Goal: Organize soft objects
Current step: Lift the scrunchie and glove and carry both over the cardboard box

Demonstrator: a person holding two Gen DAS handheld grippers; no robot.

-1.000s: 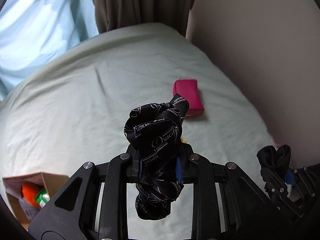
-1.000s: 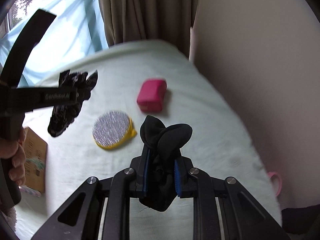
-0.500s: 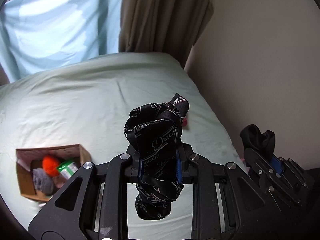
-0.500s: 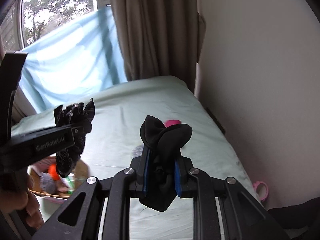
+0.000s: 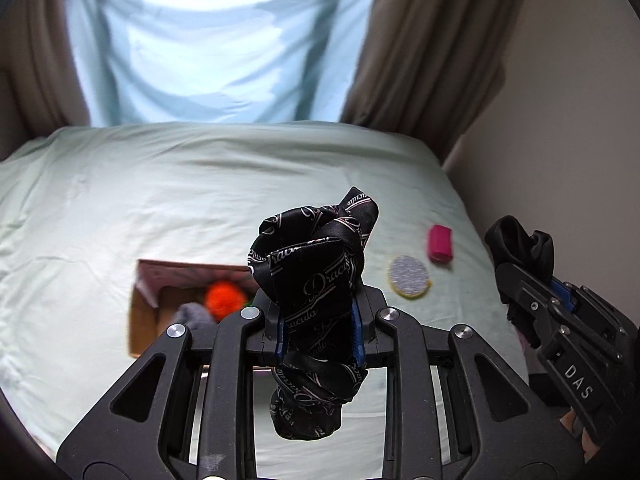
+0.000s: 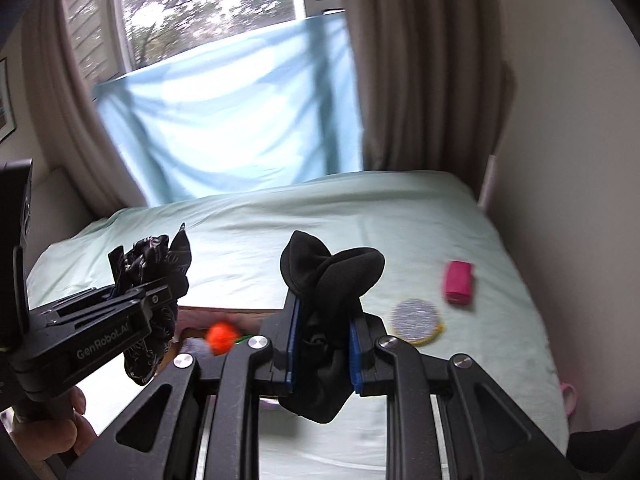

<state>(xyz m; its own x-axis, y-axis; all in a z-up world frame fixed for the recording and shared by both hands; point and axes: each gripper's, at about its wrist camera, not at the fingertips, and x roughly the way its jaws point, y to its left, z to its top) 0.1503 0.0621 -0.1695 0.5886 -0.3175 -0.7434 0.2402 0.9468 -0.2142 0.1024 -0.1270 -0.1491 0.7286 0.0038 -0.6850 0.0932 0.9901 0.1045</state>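
My left gripper (image 5: 318,336) is shut on a black printed cloth (image 5: 316,272), held above the pale green bed (image 5: 160,200). It also shows at the left of the right wrist view (image 6: 148,300). My right gripper (image 6: 322,348) is shut on a plain black cloth (image 6: 328,276); it shows at the right of the left wrist view (image 5: 520,248). A cardboard box (image 5: 144,312) lies on the bed under the left gripper, holding an orange ball (image 5: 224,300) and a grey item (image 5: 192,316).
A pink block (image 5: 440,243) and a round grey and yellow pad (image 5: 409,276) lie on the bed at the right, near the wall. A pink ring (image 6: 570,398) sits at the bed's right edge. Curtains and a window stand behind the bed.
Both grippers have risen and pulled back from the bed, still holding their cloths. The box, pad and pink block now sit farther off, and the box lies under the left gripper.
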